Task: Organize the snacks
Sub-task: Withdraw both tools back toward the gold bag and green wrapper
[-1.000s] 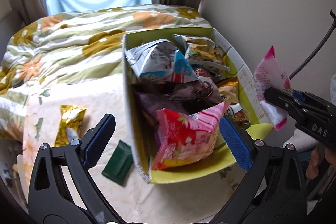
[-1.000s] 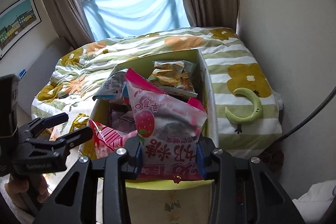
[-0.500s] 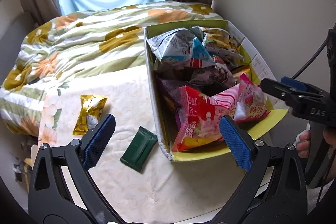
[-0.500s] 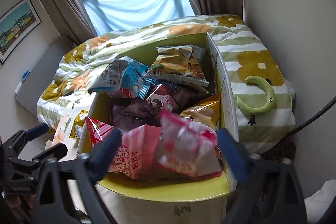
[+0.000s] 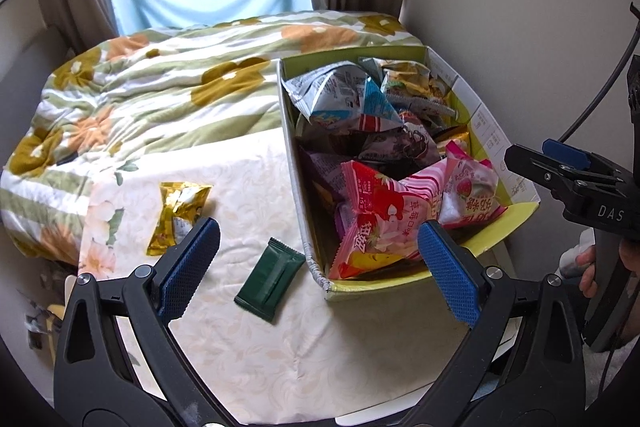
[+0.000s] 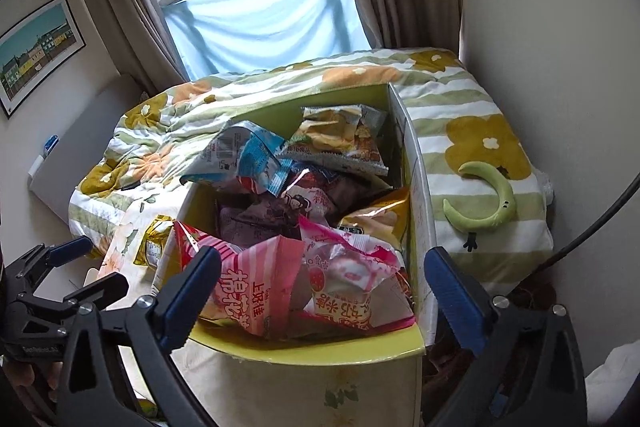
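1. gold snack packet lies flat on the cream floral tablecloth, at the far left, just past my left gripper's left pad.
2. dark green bar lies on the cloth beside the box's near left corner, not touching the gold packet.
3. my left gripper hangs over the cloth and the box corner; jaws spread wide, nothing between the pads.
4. yellow-green cardboard box stands on the table, open at the top and heaped with snack bags.
5. pink striped bag sits at the near end of the box; the pink strawberry bag lies against its right side, inside the box.
6. my right gripper hangs over the near end of the box; jaws wide apart, holding nothing, with the strawberry bag lying loose below them.
7. green crescent plush rests on the flowered quilt, right of the box.
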Available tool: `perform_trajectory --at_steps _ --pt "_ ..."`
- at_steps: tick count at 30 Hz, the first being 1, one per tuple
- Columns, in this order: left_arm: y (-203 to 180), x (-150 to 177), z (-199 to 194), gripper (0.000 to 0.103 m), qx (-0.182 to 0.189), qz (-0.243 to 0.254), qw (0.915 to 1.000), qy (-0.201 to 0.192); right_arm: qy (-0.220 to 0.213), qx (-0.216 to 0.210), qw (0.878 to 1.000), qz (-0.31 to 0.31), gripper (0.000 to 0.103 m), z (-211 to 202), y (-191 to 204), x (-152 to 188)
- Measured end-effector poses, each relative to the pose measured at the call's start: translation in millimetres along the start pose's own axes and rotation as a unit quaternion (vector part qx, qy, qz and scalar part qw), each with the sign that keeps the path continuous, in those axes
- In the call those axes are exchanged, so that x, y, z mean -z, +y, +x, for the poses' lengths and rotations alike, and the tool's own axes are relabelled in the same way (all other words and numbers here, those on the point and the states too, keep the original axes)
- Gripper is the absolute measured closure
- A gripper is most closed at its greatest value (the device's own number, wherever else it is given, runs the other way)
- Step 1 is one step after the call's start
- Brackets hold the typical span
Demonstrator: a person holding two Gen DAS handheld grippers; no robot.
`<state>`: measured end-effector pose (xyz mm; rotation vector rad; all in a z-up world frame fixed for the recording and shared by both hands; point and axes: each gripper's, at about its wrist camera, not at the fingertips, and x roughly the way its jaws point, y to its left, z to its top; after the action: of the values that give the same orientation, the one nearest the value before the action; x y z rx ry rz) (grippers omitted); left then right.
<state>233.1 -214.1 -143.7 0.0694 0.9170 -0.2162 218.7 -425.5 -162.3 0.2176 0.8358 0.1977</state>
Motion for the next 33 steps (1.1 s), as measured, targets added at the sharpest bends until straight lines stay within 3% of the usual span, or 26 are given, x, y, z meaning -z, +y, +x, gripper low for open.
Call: perform_trajectory --at_steps 12,17,26,33 --pt "54 13 -58 0.004 -0.038 -0.042 0.9978 -0.035 -0.023 -0.021 0.999 -0.034 0.002 -36 48 -8" --pt "92 23 -71 0.004 -0.045 -0.058 0.9966 -0.038 -0.038 -0.002 0.999 -0.038 0.002 -44 83 -1" --pt "168 34 -72 0.004 -0.032 -0.058 0.9976 -0.017 -0.018 0.041 0.999 -0.006 0.002 -21 148 23" --pt "227 32 -56 0.004 0.003 -0.042 0.9991 0.006 -0.004 0.073 0.996 0.044 0.002 0 189 46"
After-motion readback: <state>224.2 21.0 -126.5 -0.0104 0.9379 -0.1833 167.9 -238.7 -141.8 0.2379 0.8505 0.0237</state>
